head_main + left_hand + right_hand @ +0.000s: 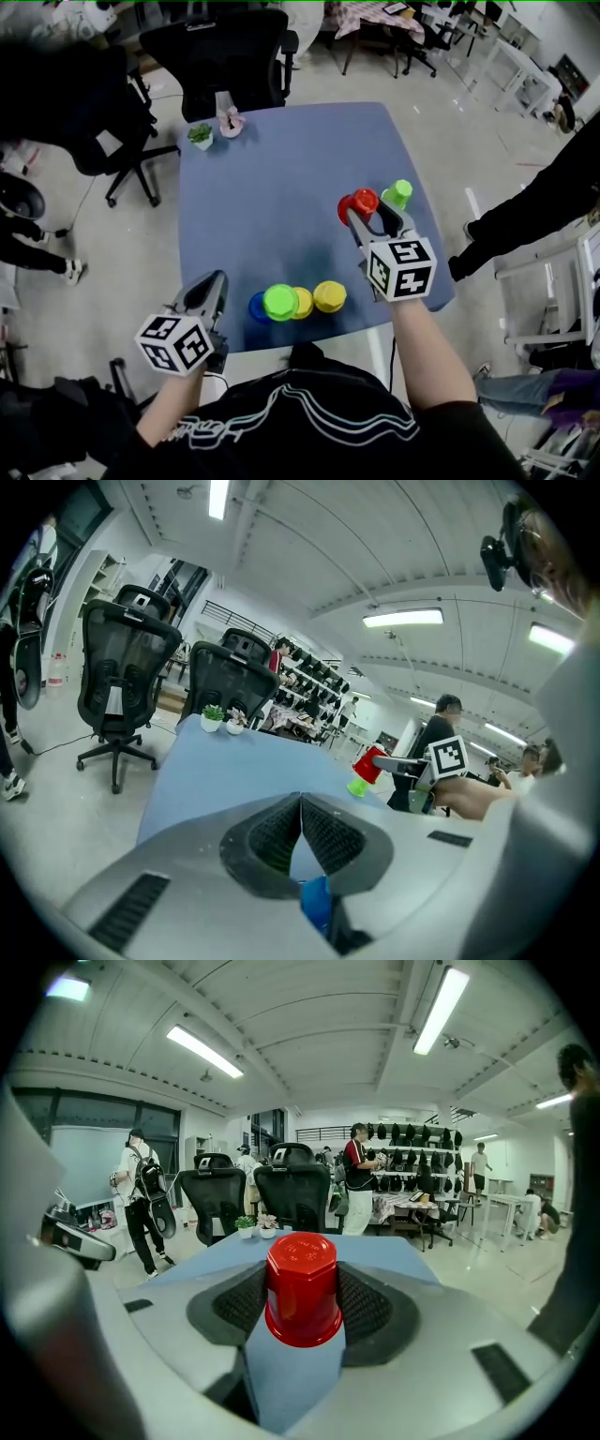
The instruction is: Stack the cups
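At the bottom of the head view is the person's dark shirt, with both forearms reaching forward.

The left gripper (216,281) hangs over the near left corner of the blue table (281,197). In the left gripper view, the left gripper (300,803) has its jaws pressed together at the tips with nothing between them.

Just beyond, a row of upside-down cups stands along the near table edge. From left to right these are a blue cup (255,307), a near green cup (279,302), a yellow cup (304,303) and a second yellow cup (329,296). The first three crowd together, and it is unclear whether any are stacked.

Further out on the right, the right gripper (368,214) pinches a red cup (362,201), with one pad on each side. The right gripper view shows the right gripper (302,1283) holding the red cup (302,1288) base up. A far green cup (398,193) stands upside down just beside it.

At the far table edge sit a leafy potted plant (201,136) and a pink potted plant (231,122). Behind them is a black office chair (225,52).
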Tool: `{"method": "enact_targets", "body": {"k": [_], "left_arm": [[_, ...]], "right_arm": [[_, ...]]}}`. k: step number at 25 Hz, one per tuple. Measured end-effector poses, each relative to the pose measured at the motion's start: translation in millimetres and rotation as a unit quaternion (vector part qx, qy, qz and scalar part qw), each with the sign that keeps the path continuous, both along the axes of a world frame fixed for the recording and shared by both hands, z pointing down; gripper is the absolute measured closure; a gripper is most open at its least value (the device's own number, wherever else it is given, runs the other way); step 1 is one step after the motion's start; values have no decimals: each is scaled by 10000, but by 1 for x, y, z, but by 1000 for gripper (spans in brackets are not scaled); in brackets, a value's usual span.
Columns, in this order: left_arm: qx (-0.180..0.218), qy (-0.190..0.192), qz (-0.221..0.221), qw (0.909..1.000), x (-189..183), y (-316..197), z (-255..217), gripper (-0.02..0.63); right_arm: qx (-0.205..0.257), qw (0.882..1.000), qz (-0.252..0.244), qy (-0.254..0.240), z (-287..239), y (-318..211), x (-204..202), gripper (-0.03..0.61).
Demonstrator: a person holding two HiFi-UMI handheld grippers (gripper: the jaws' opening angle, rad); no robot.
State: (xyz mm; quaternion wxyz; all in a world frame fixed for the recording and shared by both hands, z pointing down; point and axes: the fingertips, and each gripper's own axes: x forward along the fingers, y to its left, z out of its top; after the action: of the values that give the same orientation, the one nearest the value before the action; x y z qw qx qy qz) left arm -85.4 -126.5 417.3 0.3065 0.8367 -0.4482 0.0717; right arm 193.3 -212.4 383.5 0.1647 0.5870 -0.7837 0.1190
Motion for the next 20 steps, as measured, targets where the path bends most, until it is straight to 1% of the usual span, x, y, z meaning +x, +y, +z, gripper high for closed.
{"method": "enact_targets", "body": {"k": [11,20], "left_arm": [[111,170,147,9997,-3,29,-7,589],[122,191,266,9994,-3,45,-4,589]], "right_arm": [[99,9988,-464,-75,-28,58,-35,336],[-3,9962,-858,-110,-23,92,-66,336]]}}
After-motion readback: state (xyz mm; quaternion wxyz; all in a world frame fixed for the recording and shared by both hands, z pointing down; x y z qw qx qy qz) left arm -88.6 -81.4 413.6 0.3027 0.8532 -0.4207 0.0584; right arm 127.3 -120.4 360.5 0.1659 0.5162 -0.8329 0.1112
